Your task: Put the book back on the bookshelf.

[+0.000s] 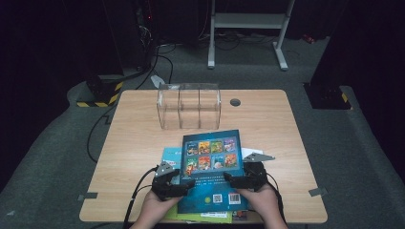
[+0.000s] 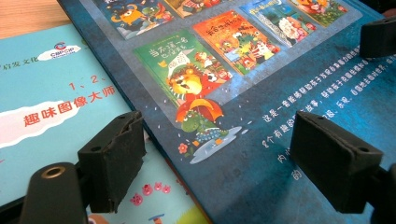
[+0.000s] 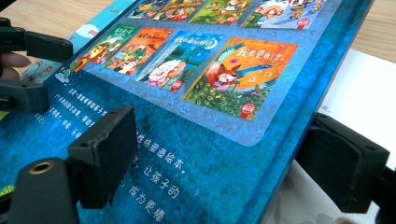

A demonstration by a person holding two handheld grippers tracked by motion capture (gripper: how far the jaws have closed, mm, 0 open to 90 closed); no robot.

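A dark blue picture book [image 1: 212, 162] with a grid of small cover pictures lies on top of other books near the table's front edge. My left gripper [image 1: 186, 183] is at its left edge and my right gripper [image 1: 231, 179] at its right edge, both pointing inward. In the left gripper view the left gripper [image 2: 224, 154] stands open across the book's [image 2: 280, 93] left edge. One of its jaws is over a light blue book [image 2: 56, 102]. The right gripper [image 3: 219, 158] is open astride the book's [image 3: 187, 154] right edge, with white paper [image 3: 359, 93] beside it.
A clear acrylic organizer [image 1: 189, 106] with three compartments stands at the back middle of the wooden table [image 1: 138, 138]. A round cable hole [image 1: 235, 102] lies to its right. A green book [image 1: 191, 215] pokes out under the stack at the front edge.
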